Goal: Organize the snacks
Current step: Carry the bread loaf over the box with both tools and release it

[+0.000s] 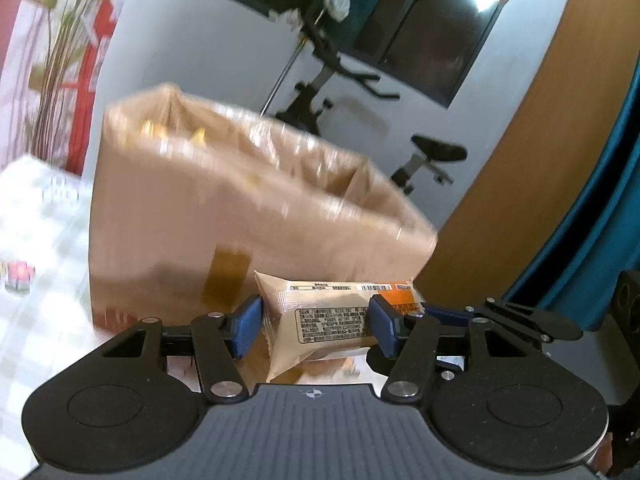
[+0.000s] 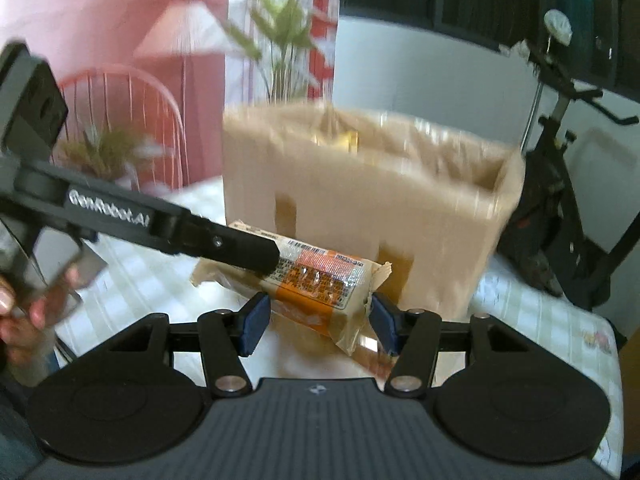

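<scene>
Snack packet (image 1: 336,320) held at both ends, in front of cardboard box (image 1: 240,216).

The tan and orange packet is gripped between the blue pads of the left gripper (image 1: 316,326) at one end and of the right gripper (image 2: 318,322) at the other; both sets of fingers are partly closed on it. Both grippers are angled slightly downward toward the blurred open-topped box on the checked tablecloth (image 2: 552,320). A hand (image 2: 24,312) is seen on the left gripper's handle.

Snack packet (image 1: 320,320) between left tool (image 1: 316,326) pads
</scene>
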A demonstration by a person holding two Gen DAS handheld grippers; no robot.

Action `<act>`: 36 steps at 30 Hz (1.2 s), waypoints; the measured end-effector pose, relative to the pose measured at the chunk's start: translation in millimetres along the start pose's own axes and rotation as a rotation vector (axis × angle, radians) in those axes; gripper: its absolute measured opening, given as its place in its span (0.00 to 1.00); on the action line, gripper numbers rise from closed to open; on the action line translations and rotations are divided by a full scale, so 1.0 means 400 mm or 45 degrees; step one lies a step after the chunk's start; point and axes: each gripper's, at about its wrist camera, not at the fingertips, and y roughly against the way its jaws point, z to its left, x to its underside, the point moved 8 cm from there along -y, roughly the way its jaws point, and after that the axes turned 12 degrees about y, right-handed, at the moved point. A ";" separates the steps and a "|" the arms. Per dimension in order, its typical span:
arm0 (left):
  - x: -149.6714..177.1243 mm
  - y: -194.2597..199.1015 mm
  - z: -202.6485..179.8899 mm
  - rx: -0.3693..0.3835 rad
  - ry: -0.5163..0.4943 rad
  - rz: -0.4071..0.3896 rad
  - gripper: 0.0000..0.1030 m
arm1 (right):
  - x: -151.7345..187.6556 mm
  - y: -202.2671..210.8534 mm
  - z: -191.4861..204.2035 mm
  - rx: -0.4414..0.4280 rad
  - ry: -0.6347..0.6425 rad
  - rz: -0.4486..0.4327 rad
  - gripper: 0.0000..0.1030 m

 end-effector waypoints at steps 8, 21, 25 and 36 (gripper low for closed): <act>-0.123 -0.001 -0.052 0.020 -0.019 -0.076 0.59 | -0.123 0.007 -0.043 0.055 0.069 -0.078 0.56; -0.266 -0.191 -0.048 -0.011 -0.060 -0.052 0.58 | -0.216 -0.154 -0.210 0.127 0.043 -0.036 0.56; -0.275 -0.267 -0.044 -0.064 -0.095 -0.047 0.61 | -0.197 -0.217 -0.261 0.156 -0.035 0.023 0.56; -0.298 -0.172 -0.006 -0.276 -0.254 -0.127 0.83 | -0.151 -0.196 -0.313 0.245 -0.146 0.035 0.75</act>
